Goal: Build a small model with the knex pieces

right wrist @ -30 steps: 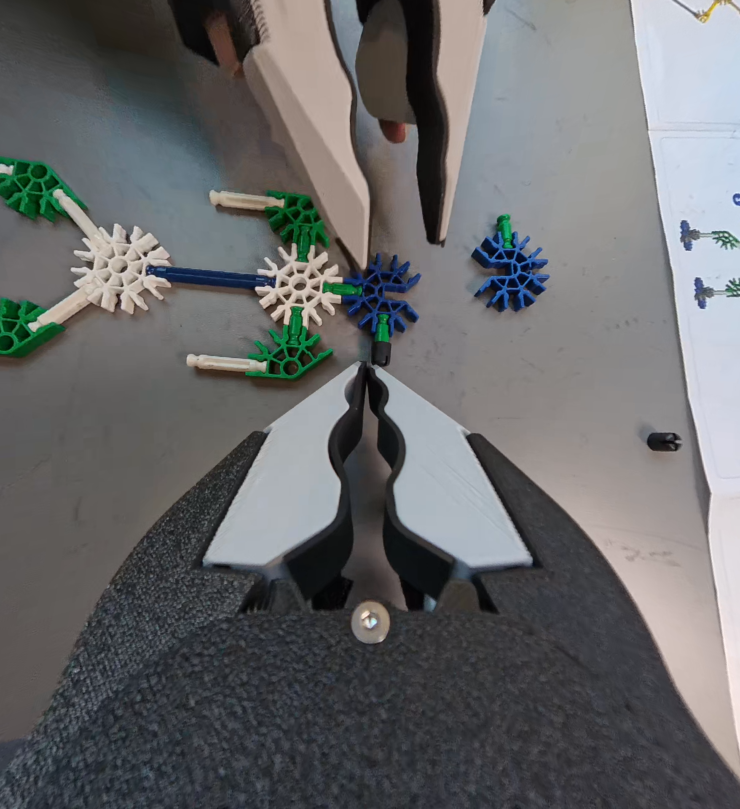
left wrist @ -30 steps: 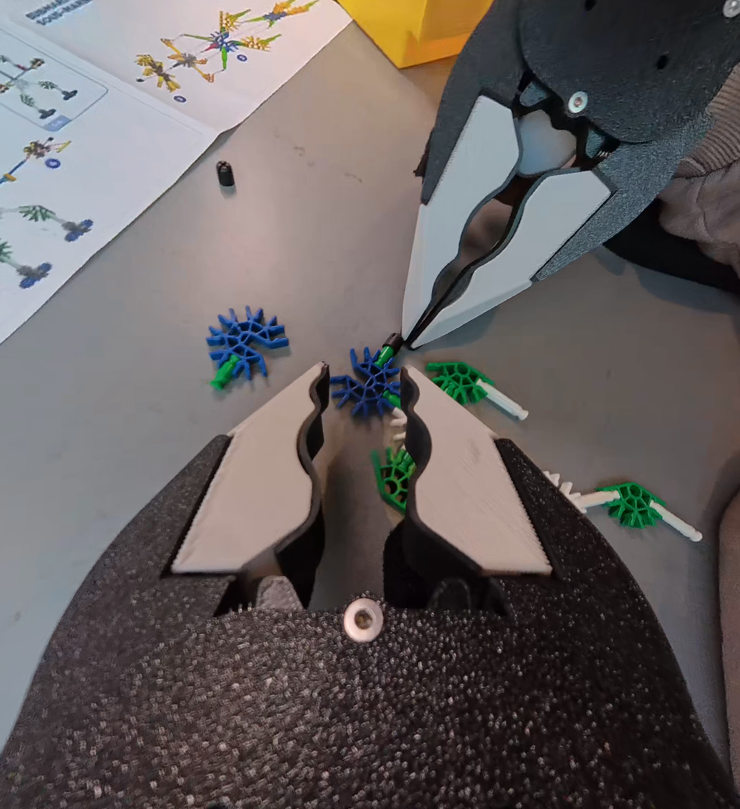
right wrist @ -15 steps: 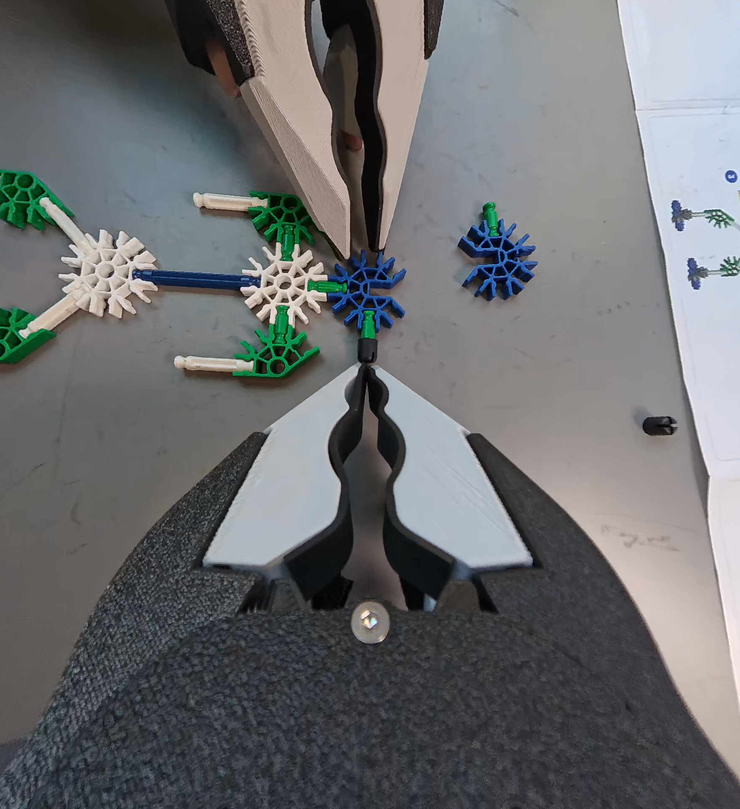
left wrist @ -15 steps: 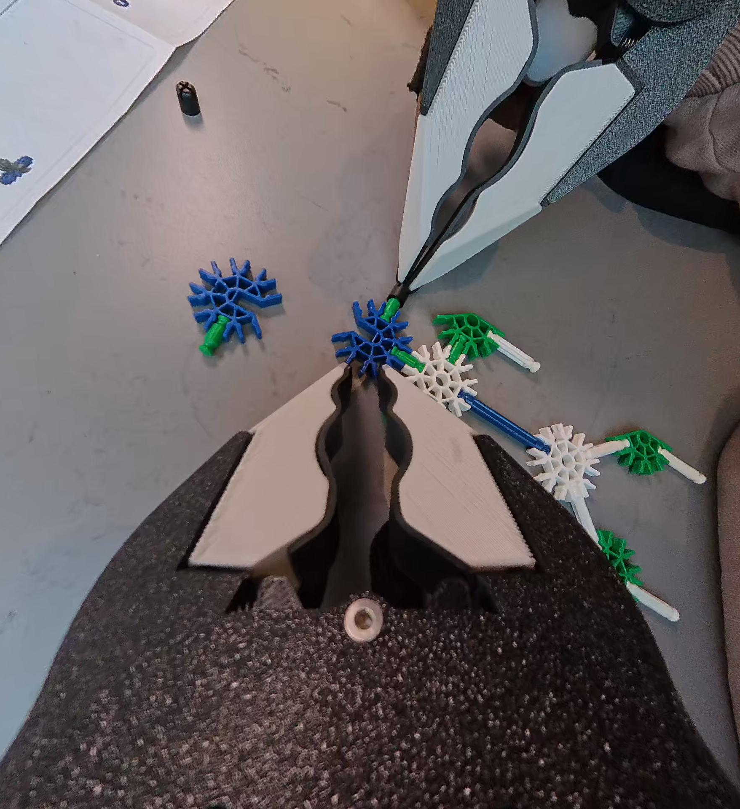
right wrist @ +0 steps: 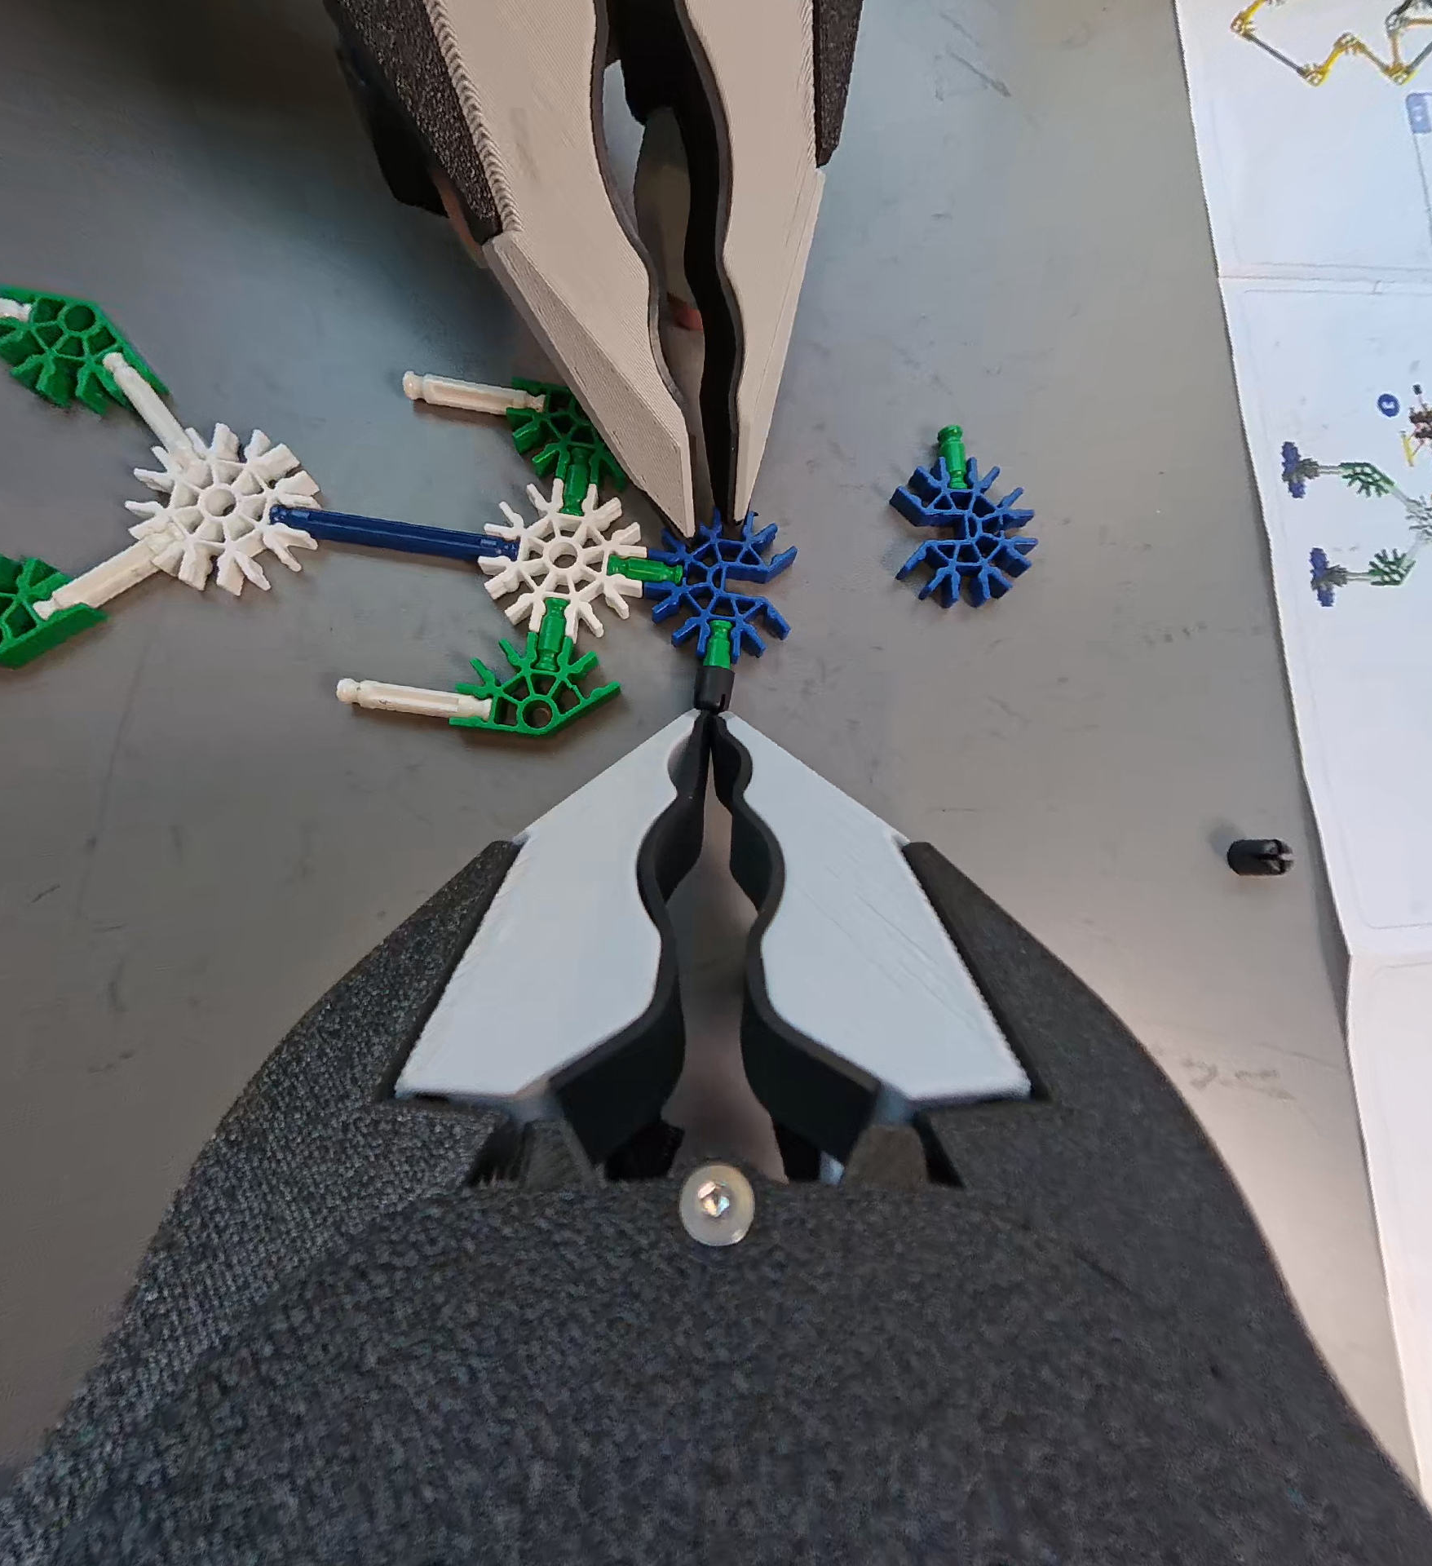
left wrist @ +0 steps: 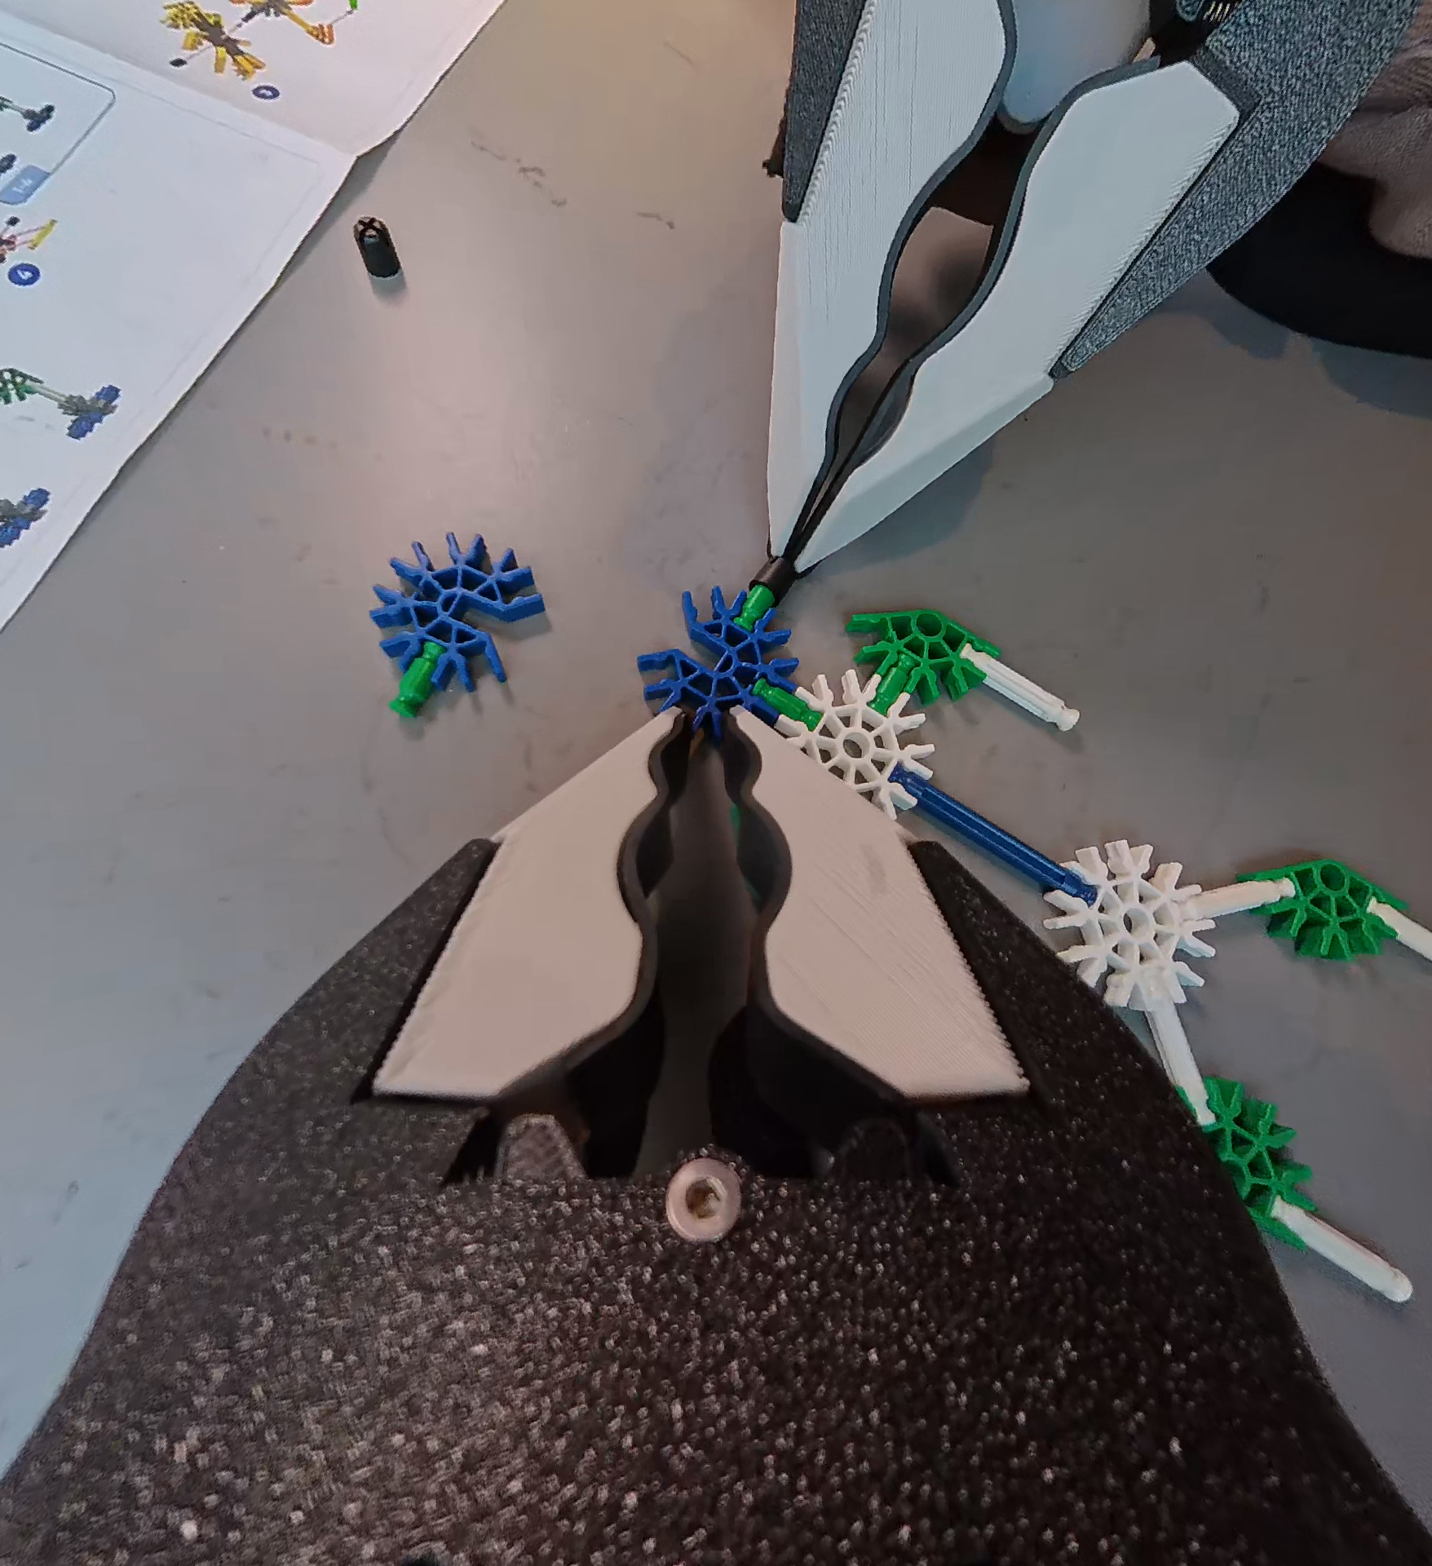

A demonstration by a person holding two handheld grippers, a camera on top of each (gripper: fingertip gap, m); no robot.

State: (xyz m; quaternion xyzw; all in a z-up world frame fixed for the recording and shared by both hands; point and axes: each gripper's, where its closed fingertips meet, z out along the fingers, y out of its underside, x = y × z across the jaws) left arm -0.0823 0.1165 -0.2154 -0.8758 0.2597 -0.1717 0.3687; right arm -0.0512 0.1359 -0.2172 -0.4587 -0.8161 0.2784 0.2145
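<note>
Meanwhile, the left gripper [left wrist: 706, 720] had narrowed from a wide gap a second before to a thin one, its fingertips pinching a spoke of the blue snowflake connector [left wrist: 717, 671] directly ahead. Opposite, the right gripper [right wrist: 711, 719] stayed pressed shut, tips butting against the black cap [right wrist: 713, 688] on the short green rod [right wrist: 719, 641] just ahead, apparently without clasping it. Right of the left gripper trailed the white-and-green assembly [left wrist: 857, 746], now uncovered. A second blue connector [left wrist: 450, 606] lay left, a loose black cap [left wrist: 378, 247] farther off by the instruction sheet [left wrist: 103, 254] on the grey surface [left wrist: 187, 847].
</note>
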